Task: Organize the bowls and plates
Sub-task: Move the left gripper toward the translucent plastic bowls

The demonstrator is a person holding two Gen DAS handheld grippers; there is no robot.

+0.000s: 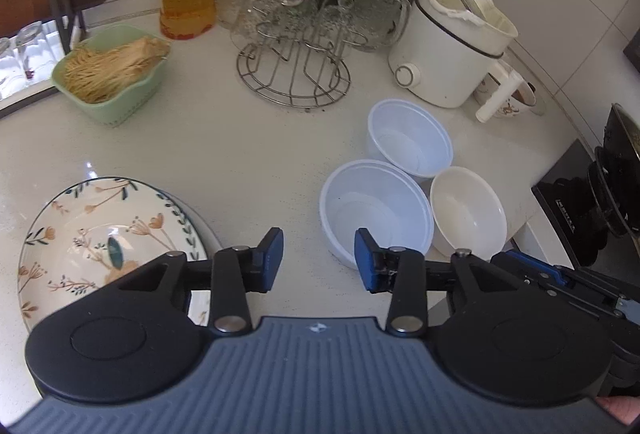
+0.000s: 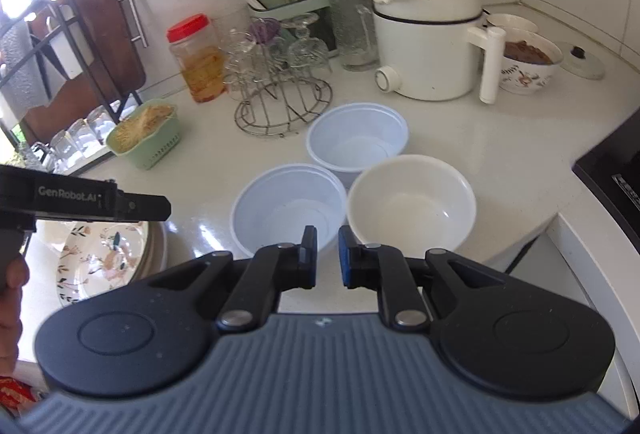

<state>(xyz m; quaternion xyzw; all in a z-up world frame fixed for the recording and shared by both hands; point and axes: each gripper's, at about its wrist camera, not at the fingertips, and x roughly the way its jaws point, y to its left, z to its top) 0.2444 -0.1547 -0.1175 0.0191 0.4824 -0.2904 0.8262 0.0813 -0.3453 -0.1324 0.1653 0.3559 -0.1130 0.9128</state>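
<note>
Hovering empty: left tool [image 1: 319, 260] parted between floral plate [image 1: 100, 234] and bowls; right tool [image 2: 328, 258] narrowly parted before near bowls [image 2: 288, 210].

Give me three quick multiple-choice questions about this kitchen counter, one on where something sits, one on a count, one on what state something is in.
1. Where is the floral plate relative to the three empty bowls?
A. To their left
B. Stacked inside one
C. Behind the cooker

2. How many empty bowls stand together on the counter?
A. One
B. Three
C. Five

3. What is the left gripper doing?
A. Clamping a bowl
B. Open, holding nothing
C. Gripping the plate

Answers: 1 A, the plate lies left of the bowls. 2 B, two bluish-white bowls and one cream bowl. 3 B, its fingers stand apart with only counter between them.
</note>
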